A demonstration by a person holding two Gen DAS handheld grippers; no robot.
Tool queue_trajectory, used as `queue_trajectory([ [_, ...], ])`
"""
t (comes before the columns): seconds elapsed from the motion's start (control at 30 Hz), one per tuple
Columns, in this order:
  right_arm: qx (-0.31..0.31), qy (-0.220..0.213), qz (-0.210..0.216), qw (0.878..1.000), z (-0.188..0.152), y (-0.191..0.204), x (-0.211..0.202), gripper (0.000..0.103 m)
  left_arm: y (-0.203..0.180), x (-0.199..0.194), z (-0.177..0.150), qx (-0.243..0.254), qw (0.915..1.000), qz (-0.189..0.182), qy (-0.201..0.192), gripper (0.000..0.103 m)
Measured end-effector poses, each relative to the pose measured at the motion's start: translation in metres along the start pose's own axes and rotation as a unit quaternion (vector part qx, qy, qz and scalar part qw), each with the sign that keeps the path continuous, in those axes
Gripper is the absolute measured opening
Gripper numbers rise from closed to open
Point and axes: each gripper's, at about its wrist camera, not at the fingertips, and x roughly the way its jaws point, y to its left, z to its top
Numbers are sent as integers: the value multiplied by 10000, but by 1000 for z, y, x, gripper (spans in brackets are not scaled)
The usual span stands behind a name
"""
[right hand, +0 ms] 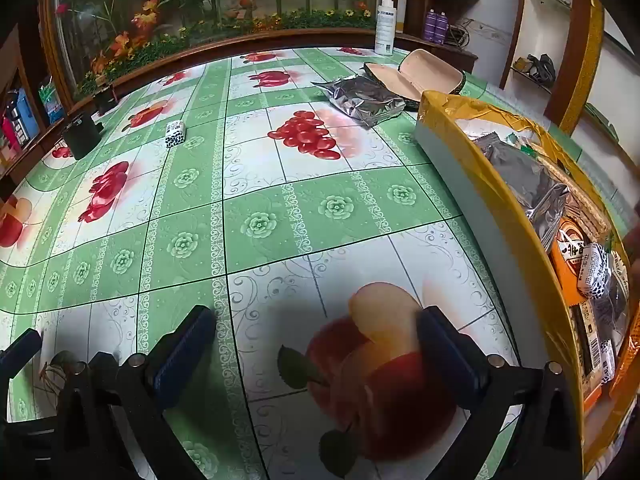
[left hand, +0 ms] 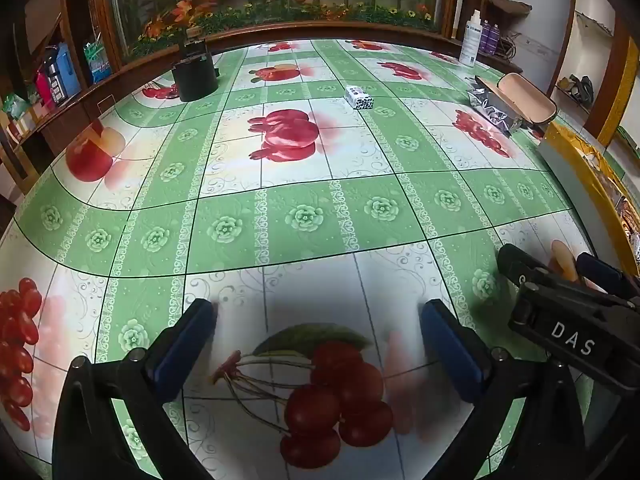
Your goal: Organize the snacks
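A small black-and-white snack packet (left hand: 359,97) lies on the far middle of the table; it also shows in the right wrist view (right hand: 175,133). A silver foil bag (right hand: 366,99) lies at the far right, also in the left wrist view (left hand: 494,107). A yellow-taped box (right hand: 496,184) at the right holds several snack packs, among them a silver bag (right hand: 524,184). My left gripper (left hand: 318,346) is open and empty, low over the near table. My right gripper (right hand: 316,344) is open and empty, just left of the box. It also shows in the left wrist view (left hand: 556,270).
A green fruit-print cloth (left hand: 304,216) covers the table. A black cylinder (left hand: 195,76) stands at the far left. A white spray bottle (right hand: 385,26) and an open beige case (right hand: 424,74) are at the far right. A wooden ledge with a flower panel runs behind.
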Motion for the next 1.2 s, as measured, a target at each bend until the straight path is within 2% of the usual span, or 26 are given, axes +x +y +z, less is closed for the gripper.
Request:
queue_trajectory([
  [1.2, -3, -11, -7, 10000, -1, 1, 1, 102, 1, 0, 0, 5, 10000, -9, 0, 103],
])
